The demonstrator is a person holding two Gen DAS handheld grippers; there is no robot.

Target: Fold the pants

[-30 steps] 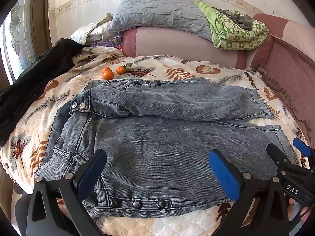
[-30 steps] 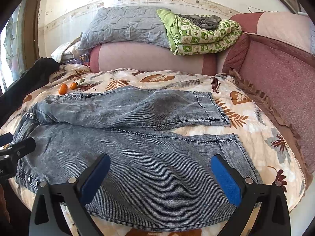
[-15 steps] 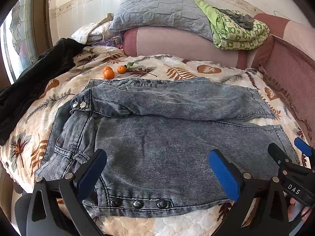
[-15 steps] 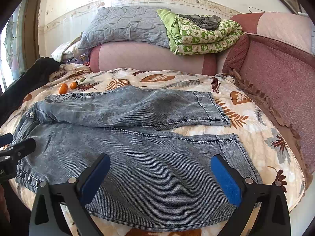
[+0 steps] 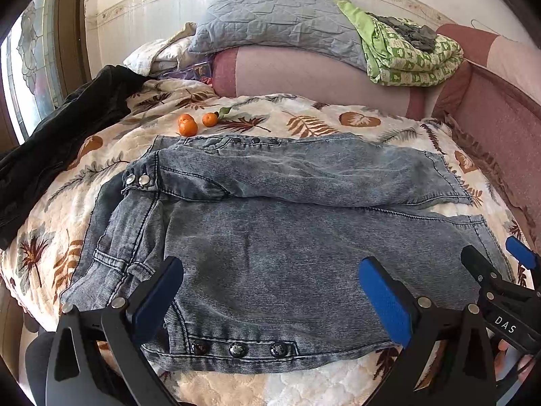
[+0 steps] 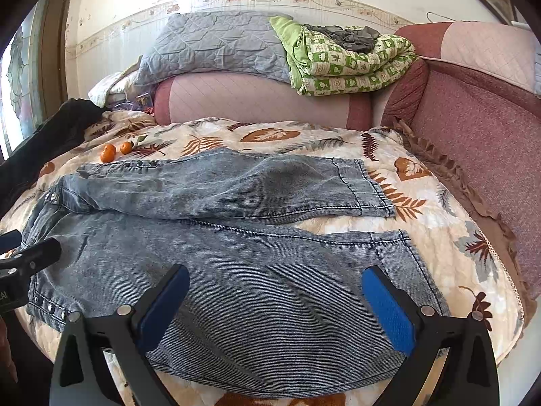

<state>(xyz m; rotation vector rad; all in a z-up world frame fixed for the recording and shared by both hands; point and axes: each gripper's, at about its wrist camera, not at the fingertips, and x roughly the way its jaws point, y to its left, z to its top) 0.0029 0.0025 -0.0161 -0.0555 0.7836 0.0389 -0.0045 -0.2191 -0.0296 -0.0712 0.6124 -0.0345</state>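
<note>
L gripper (image 5: pixel 270 291) is hovering w/ jaws wide apart, gripping nothing, above the waist end of the pants (image 5: pixel 287 237), near the three snap buttons (image 5: pixel 238 350) at the near edge. R gripper (image 6: pixel 275 299) is hanging equally spread, empty, over the near leg by its hem. Pants are lying flat across the bed (image 6: pixel 449 247), waist to the left, both legs stretching right, far leg slightly apart from near one. Two oranges (image 5: pixel 196 123) are sitting just beyond the waistband. A black garment (image 5: pixel 61 142) is draping over the bed's left side.
</note>
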